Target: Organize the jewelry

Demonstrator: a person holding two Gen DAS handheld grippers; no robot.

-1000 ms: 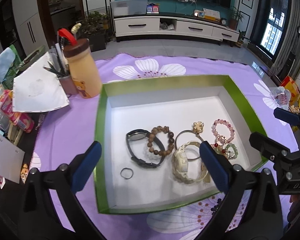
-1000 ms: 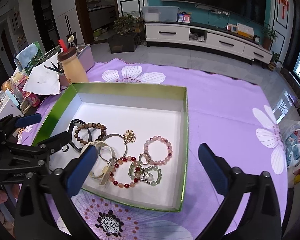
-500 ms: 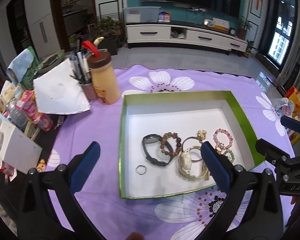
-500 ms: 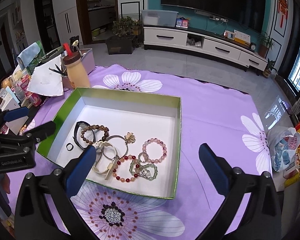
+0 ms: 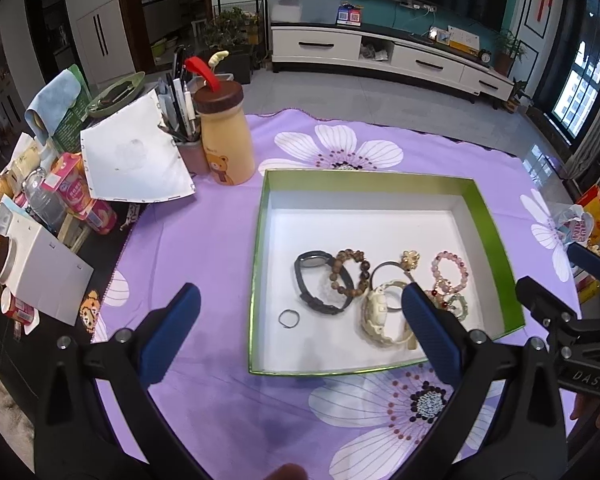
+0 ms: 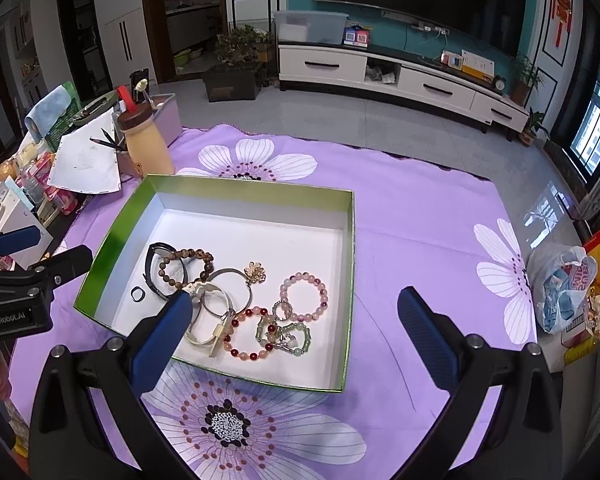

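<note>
Left gripper, right gripper: both spread wide, empty.

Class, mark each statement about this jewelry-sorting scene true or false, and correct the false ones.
1. The jewelry lies inside the green-walled box. True.
2. The left gripper is shut on a bracelet. False: it is open and holds nothing.
3. The small ring lies apart from the other pieces. True.
4. The pink bead bracelet lies on the purple cloth. False: it lies in the box.
5. The right gripper is open. True.
</note>
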